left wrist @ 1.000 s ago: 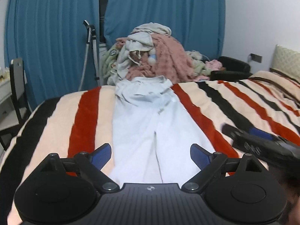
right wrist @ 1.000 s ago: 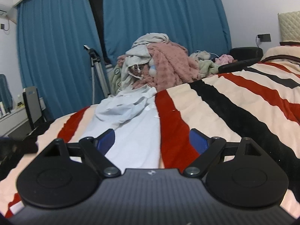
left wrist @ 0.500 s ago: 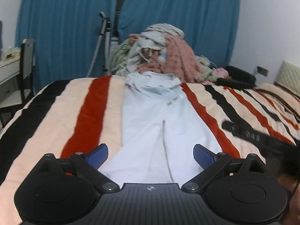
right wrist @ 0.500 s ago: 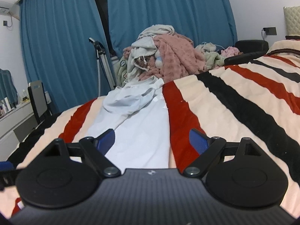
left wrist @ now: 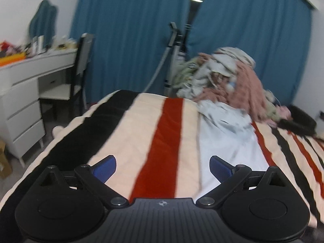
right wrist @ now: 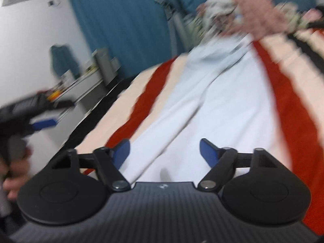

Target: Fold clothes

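The white trousers (right wrist: pixel 218 105) are lying stretched out along the striped bed (left wrist: pixel 141 133), with the legs pointing toward the cameras and the waist bunched up at 12 o'clock, just beside the pile of clothes (left wrist: pixel 228 77) at the far end of the bed.

A second ago both cameras were looking straight down the trousers. Now the left gripper (left wrist: pixel 163 167) is pointing more to 10 o'clock, so the trousers are sitting at 2 o'clock in its view and a red stripe is lying between its fingers. The desk (left wrist: pixel 26 85) and the chair (left wrist: pixel 81 64) are now coming into view at 9 o'clock. The right gripper (right wrist: pixel 164 150) is tilting and hanging right over the leg ends, which are filling the space between its fingers. Both views are blurred, so the grippers are moving fast.

Both grippers are standing wide and are holding nothing. In the right view, the left gripper is showing at 9 o'clock, off the side of the bed, with a hand (right wrist: pixel 12 168) around its handle.

My judgement is that the person is taking new positions around the leg ends, the right side already near the cloth. The trousers are lying flat, with no fold showing in them.
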Available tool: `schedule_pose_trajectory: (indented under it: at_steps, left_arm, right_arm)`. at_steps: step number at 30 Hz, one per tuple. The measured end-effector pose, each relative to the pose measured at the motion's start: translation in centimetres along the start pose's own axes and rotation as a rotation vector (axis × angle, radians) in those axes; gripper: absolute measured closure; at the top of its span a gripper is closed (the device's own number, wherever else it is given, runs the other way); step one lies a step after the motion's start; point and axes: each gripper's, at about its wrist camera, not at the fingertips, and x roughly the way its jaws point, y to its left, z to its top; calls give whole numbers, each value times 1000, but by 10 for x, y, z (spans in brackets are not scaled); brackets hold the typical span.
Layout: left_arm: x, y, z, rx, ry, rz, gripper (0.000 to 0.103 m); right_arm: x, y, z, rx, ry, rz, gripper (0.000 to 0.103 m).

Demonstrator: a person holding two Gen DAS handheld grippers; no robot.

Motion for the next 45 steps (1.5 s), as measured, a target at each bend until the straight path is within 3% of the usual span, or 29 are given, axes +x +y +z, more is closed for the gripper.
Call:
schedule_pose_trajectory:
  at_steps: [7, 12, 15, 16, 17, 19, 21, 30, 33, 37, 39, 41, 42, 43, 45]
  left_arm:
    - [4, 45, 12, -146, -20, 93, 3]
    - [5, 61, 14, -211, 2, 122, 3]
    - [7, 63, 13, -216, 9, 125, 3]
    - [8, 63, 13, -213, 10, 126, 3]
    - [10, 61, 13, -213, 11, 128, 3]
    - [15, 60, 13, -220, 17, 123, 3]
    - [15, 59, 11, -225, 21, 108, 3]
    - [14, 39, -6, -209, 82, 4, 3]
    - [19, 29, -17, -200, 156, -18, 5]
    - [34, 26, -39, -254, 309, -62, 9]
    - [39, 26, -50, -288, 370, -57, 21]
    - [45, 26, -61, -320, 430, -51, 25]
    - [46, 25, -63, -320, 439, -47, 25]
    - [47, 22, -65, -311, 444, -31, 25]
    - [51, 19, -68, -298, 445, 4, 25]
  right_arm:
    - [50, 71, -12, -95, 198, 218, 32]
    - [88, 108, -18, -176, 282, 218, 33]
    - [111, 122, -26, -227, 335, 177, 42]
    - [113, 123, -28, -242, 336, 145, 49]
    - [114, 123, -30, -250, 331, 111, 56]
    - [115, 123, -33, -265, 322, 44, 87]
    - [98, 121, -30, -272, 266, 13, 96]
    - [-34, 104, -27, -266, 23, -60, 100]
    - [-46, 81, -26, -203, 1, -109, 100]
    - [-56, 48, -22, -104, -21, -178, 97]
    - [-61, 31, -21, -54, -31, -213, 92]
    - [-65, 15, -19, -4, -42, -247, 62]
    - [-68, 6, -18, 21, -47, -264, 33]
    - [-70, -2, -17, 46, -53, -281, 22]
    - [-73, -15, -17, 93, -64, -306, 23]
